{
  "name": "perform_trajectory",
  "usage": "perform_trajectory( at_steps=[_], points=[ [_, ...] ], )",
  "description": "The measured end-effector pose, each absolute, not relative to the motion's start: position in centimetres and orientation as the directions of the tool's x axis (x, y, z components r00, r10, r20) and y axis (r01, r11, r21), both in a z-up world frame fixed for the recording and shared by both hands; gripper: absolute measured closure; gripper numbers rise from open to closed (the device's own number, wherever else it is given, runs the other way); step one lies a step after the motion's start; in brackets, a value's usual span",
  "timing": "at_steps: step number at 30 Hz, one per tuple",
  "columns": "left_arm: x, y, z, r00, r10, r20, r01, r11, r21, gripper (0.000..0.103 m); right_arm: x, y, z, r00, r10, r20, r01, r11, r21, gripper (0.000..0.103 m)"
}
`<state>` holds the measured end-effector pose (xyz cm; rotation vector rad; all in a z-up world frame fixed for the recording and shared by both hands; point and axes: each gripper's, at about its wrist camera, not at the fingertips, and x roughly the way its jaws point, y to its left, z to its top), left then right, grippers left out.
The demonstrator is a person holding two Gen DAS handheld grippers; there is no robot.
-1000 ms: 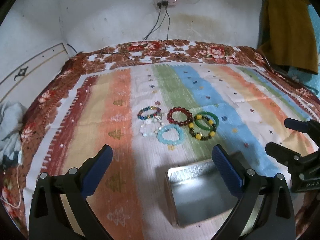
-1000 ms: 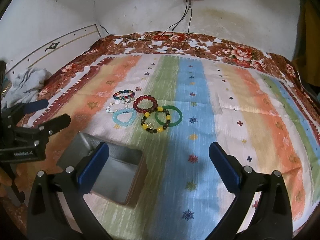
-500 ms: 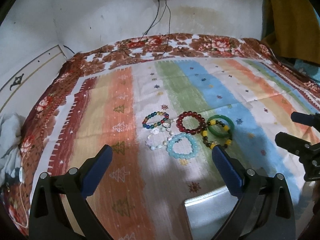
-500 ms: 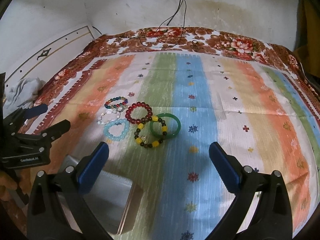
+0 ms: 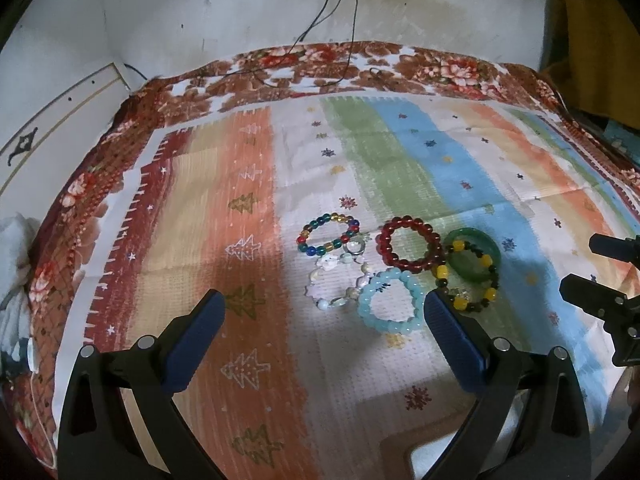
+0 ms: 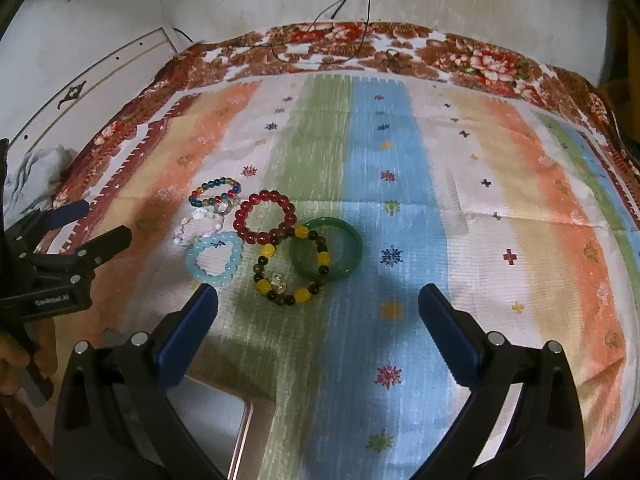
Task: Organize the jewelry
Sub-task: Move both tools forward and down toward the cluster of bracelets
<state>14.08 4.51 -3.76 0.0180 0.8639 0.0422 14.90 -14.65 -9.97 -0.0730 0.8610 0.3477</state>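
Note:
Several bracelets lie clustered on a striped cloth: a multicolour bead bracelet [image 5: 329,233], a clear-white one [image 5: 338,283], a light blue one [image 5: 391,302], a dark red one [image 5: 412,243], a yellow-and-brown one [image 6: 291,268] and a green bangle [image 6: 326,254]. My left gripper [image 5: 324,328] is open and empty, just short of the light blue and white bracelets. My right gripper [image 6: 318,320] is open and empty, just short of the yellow-and-brown bracelet. A metal tin [image 6: 216,428] sits at the near edge, mostly hidden under the grippers.
The striped cloth [image 6: 440,200] covers a bed against a white wall, with black cables [image 5: 340,20] hanging onto its far floral border. A grey cloth heap [image 6: 32,176] lies off the left side. A yellow-brown garment [image 5: 596,40] hangs at the right.
Both grippers have moved forward toward the bracelets, which now sit closer and larger. The tin has slid toward the bottom edge of both views. Both grippers stayed open.

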Motion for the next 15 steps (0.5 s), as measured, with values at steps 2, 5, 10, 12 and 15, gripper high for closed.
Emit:
perform_trajectory(
  at_steps=[2,5,10,12,15],
  points=[
    [14.6,4.8,-4.0,0.638,0.042,-0.769,-0.032,0.999,0.028,0.005,15.4,-14.6,-10.2,0.588,0.266,-0.764,-0.323,0.943,0.079,0.005],
    [15.4,5.3,-4.3,0.626,0.042,-0.779,-0.037,0.999,0.024,0.005,16.1,-14.5,-10.6,0.573,0.258,-0.778,-0.319,0.945,0.079,0.005],
    [16.7,6.2,-5.1,0.587,0.023,-0.810,-0.061,0.998,-0.016,0.005,17.2,-14.4,-11.3,0.544,0.254,-0.800,-0.305,0.948,0.093,0.005],
    [16.9,6.3,-5.3,0.586,0.029,-0.810,-0.060,0.998,-0.008,0.005,17.6,-14.4,-11.5,0.535,0.252,-0.807,-0.299,0.949,0.098,0.005],
    [17.4,6.4,-5.6,0.574,0.039,-0.818,-0.061,0.998,0.005,0.005,18.2,-14.3,-12.0,0.512,0.245,-0.824,-0.293,0.951,0.101,0.005]
  ],
)
